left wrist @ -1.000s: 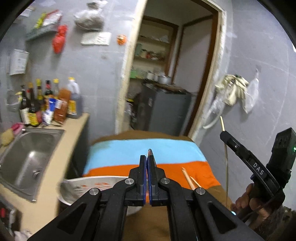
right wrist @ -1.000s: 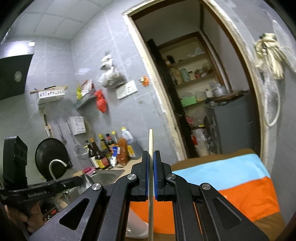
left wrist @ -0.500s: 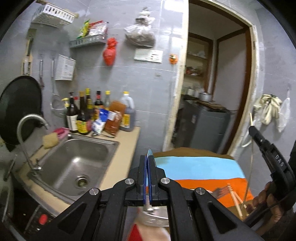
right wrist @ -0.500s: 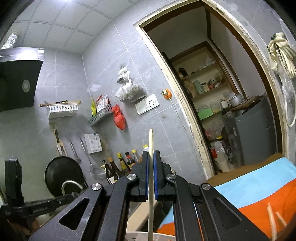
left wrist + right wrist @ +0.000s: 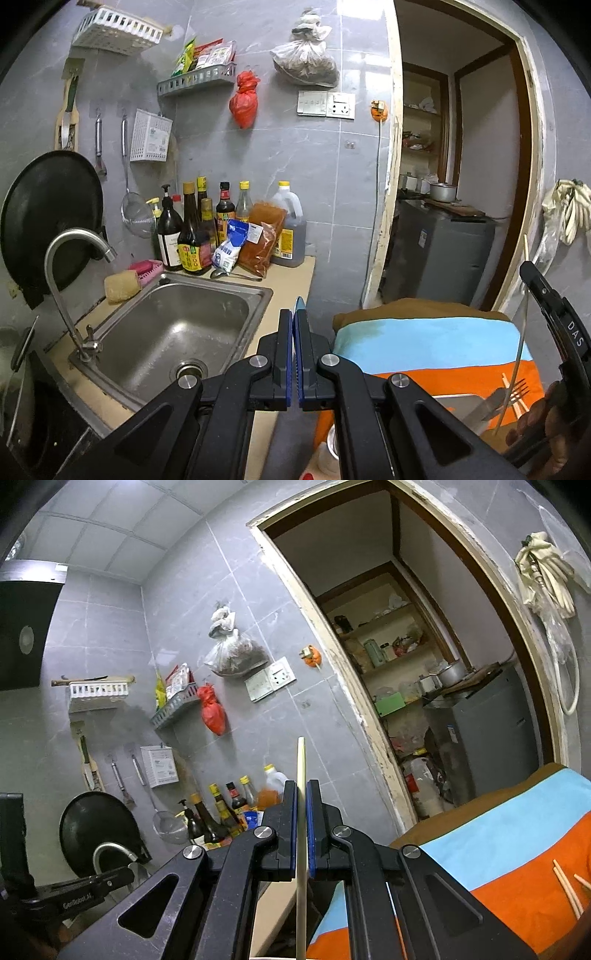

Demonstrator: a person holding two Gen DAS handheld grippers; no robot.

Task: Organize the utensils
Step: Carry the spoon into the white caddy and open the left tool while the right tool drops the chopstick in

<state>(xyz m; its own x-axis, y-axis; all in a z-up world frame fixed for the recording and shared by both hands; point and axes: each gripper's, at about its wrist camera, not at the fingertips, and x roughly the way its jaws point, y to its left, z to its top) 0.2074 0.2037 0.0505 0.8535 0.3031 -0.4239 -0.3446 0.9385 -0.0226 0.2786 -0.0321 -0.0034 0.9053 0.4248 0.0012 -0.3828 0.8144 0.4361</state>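
At 9 o'clock of the striped desk sits the steel sink. The right hand-held gripper clamps an upright chopstick. The left hand-held gripper is pinched on a thin blue-tipped utensil. More chopsticks lie at the desk's 3 o'clock.

Two black tongs were in view: the left tongs and the right tongs, which held one pale wooden chopstick. Two more pale chopsticks lay on the striped cloth, beside one silver metal fork. One steel sink had one curved chrome tap.
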